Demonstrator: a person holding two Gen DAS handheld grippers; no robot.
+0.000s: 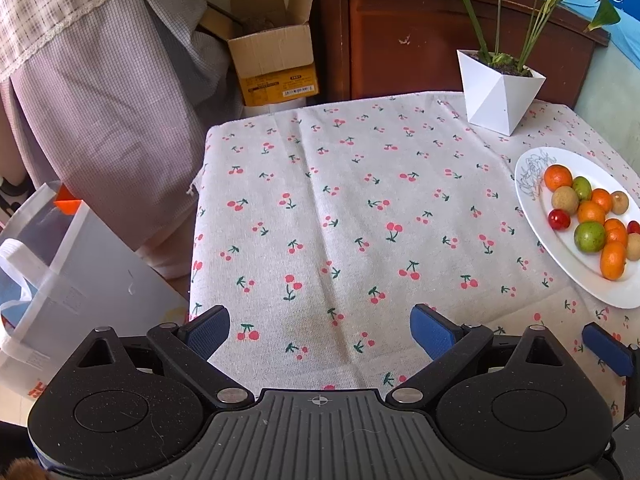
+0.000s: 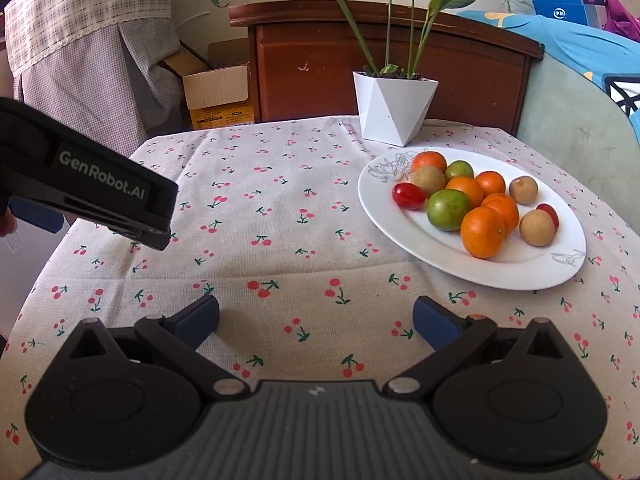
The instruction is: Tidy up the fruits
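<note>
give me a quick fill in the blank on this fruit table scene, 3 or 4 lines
1. The fruit lies on a white ____, the plate.
2. The plant pot is coloured ____.
3. The tablecloth is printed with small red ____.
4. Both the left hand-held gripper and the right hand-held gripper have jaws that are ____ and hold nothing.

Missing words: plate; white; cherries; open

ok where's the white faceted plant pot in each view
Left wrist view: the white faceted plant pot is upper right, behind the fruit plate.
Right wrist view: the pot is upper centre, just behind the plate.
Shared landmark: the cardboard box beyond the table.
</note>
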